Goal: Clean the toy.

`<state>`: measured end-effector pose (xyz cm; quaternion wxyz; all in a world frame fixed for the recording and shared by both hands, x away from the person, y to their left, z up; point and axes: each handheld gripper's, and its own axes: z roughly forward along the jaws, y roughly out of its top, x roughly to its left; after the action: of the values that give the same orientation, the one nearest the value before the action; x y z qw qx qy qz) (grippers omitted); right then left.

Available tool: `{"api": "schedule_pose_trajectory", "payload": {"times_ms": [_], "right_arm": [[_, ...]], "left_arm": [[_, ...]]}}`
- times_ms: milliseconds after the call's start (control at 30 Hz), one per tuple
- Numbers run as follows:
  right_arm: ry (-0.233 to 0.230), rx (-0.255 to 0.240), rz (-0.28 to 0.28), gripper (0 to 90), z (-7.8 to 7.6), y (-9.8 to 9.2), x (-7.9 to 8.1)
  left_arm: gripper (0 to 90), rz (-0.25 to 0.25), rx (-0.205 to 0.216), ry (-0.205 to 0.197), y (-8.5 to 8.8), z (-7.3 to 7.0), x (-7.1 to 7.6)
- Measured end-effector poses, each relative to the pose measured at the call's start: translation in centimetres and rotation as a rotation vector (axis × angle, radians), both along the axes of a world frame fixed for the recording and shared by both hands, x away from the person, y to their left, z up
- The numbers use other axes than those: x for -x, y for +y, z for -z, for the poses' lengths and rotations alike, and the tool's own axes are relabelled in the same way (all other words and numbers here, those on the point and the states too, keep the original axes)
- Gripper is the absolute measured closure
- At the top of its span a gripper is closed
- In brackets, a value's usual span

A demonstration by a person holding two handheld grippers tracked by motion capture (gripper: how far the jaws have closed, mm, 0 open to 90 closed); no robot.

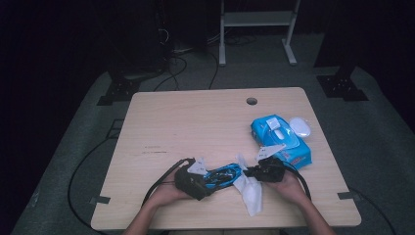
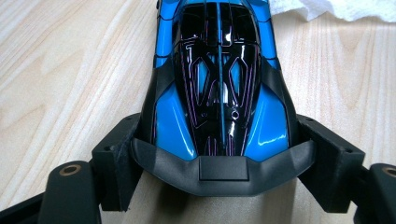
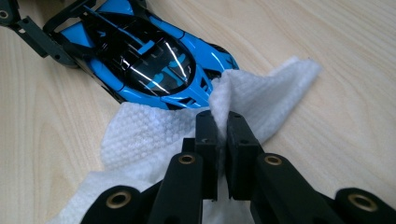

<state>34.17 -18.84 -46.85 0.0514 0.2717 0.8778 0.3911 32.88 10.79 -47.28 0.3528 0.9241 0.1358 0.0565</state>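
Wooden table [image 1: 186, 122]: toy car [image 1: 222, 175], wipe [image 1: 252, 193], wipes pack [image 1: 280, 138].

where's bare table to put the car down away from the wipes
The left half of the table is bare from the far edge down to the left gripper. Bare too is the far middle near the cable hole. Crowded: right side with the wipes pack, and the near middle with toy car and wipe.

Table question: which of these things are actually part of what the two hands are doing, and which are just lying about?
In use:
- blue toy car, clamped at its rear by the left gripper
- white wipe, pinched by the right gripper at the car's nose

Lying about:
- blue wipes pack
- white lid-like object beside the pack
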Motion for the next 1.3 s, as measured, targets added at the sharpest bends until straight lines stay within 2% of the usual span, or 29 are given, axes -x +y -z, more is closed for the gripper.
{"api": "schedule_pose_trajectory", "payload": {"times_ms": [233, 400, 500, 633, 700, 767, 800, 867, 933, 967, 1000, 1100, 1200, 1300], "right_arm": [[-0.002, -0.033, -0.036, 84.1, -0.5, 0.4, 0.4], [-0.007, -0.033, 0.021, 84.2, -0.3, 0.3, -0.5], [-0.029, -0.050, 0.031, 84.4, -0.7, 1.3, -1.1], [-0.072, -0.051, 0.033, 84.3, -1.0, 3.7, -1.8], [-0.078, -0.067, 0.046, 84.4, -0.9, 4.1, -2.0], [-0.068, -0.075, 0.051, 84.4, -0.8, 3.7, -2.0], [-0.072, -0.064, 0.058, 84.5, -0.8, 3.2, -2.0], [-0.073, -0.005, 0.092, 84.7, -0.4, 2.2, -2.0], [-0.020, -0.015, 0.109, 84.7, 0.3, 1.0, -2.1], [-0.008, 0.004, 0.109, 84.8, 0.7, 0.8, -2.0], [-0.010, 0.001, 0.108, 84.9, 0.9, 0.7, -1.8], [-0.026, 0.017, 0.101, 85.0, 0.3, 0.9, -1.3], [-0.018, -0.011, 0.083, 85.0, -0.3, 0.5, -0.8], [-0.016, -0.017, 0.063, 85.0, -0.5, 0.1, -0.1]], "left_arm": [[23.7, -0.002, 0.000, 0.000, 0.0, 0.0, 0.0], [23.7, -0.006, 0.000, -0.002, -0.1, 0.0, 0.1], [23.7, -0.003, 0.002, -0.002, -0.1, 0.0, 0.0], [23.7, 0.000, 0.001, -0.003, -0.1, 0.0, 0.0], [23.7, -0.001, 0.000, -0.001, -0.1, 0.0, 0.0], [23.7, 0.000, 0.001, 0.001, -0.1, 0.0, 0.0], [23.7, 0.001, 0.000, -0.003, -0.1, 0.0, 0.0], [23.7, 0.001, 0.001, -0.002, 0.0, 0.0, 0.0], [23.7, -0.001, 0.003, -0.001, 0.0, 0.0, 0.0], [23.7, -0.001, 0.001, -0.001, -0.1, 0.0, 0.0], [23.7, -0.001, -0.002, -0.001, -0.1, 0.0, 0.0], [23.7, 0.000, -0.001, 0.000, 0.0, 0.0, 0.0], [23.7, 0.005, -0.002, -0.002, -0.1, 0.0, -0.1], [23.7, 0.004, 0.003, -0.003, -0.2, 0.0, -0.1]]}}
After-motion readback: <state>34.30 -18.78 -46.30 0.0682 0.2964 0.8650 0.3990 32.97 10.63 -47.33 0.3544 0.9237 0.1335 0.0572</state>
